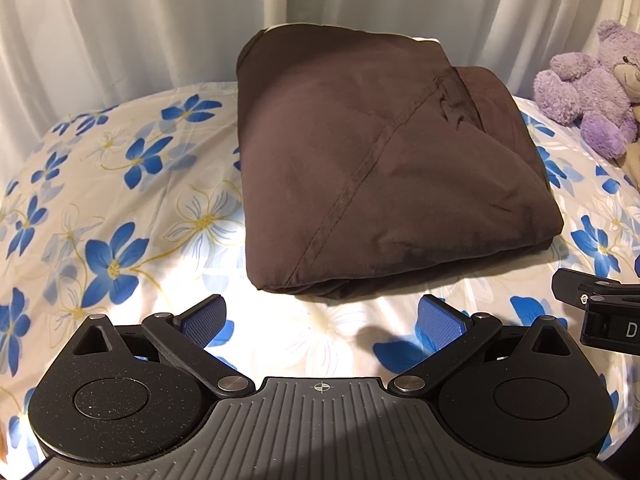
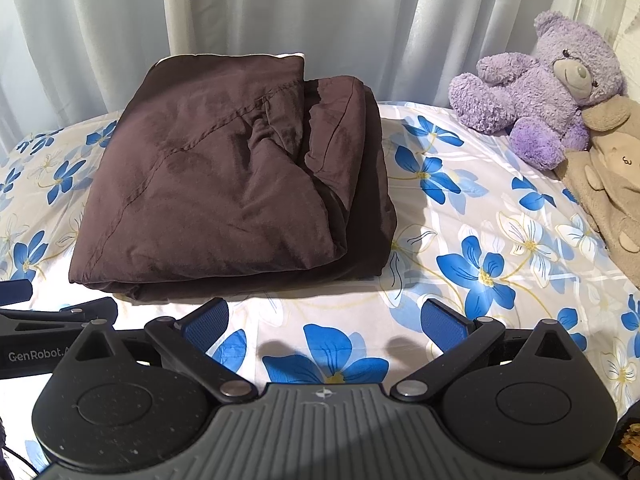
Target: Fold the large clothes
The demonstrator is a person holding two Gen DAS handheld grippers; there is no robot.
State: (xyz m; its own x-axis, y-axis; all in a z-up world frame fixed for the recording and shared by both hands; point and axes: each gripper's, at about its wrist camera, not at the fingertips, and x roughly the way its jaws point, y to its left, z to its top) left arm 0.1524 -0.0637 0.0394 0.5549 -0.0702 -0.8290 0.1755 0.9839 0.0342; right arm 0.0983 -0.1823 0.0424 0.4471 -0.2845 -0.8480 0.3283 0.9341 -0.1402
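- The brown garment (image 1: 384, 160) lay folded in a thick bundle on the floral bedsheet (image 1: 120, 208), its long axis running from near to far, toward the white curtain (image 1: 120, 20).
- A stitched seam crossed its top layer diagonally, from near left up to far right.
- The left gripper (image 1: 322, 318) hovered just short of the bundle's near edge, jaws spread wide, nothing between them.
- The right gripper (image 2: 326, 320) sat alongside, jaws likewise apart and empty, the bundle ahead to its left.
- A purple teddy bear (image 2: 544, 88) sat far right on the bed, touching a beige plush toy (image 2: 612, 184), both well clear of the garment.
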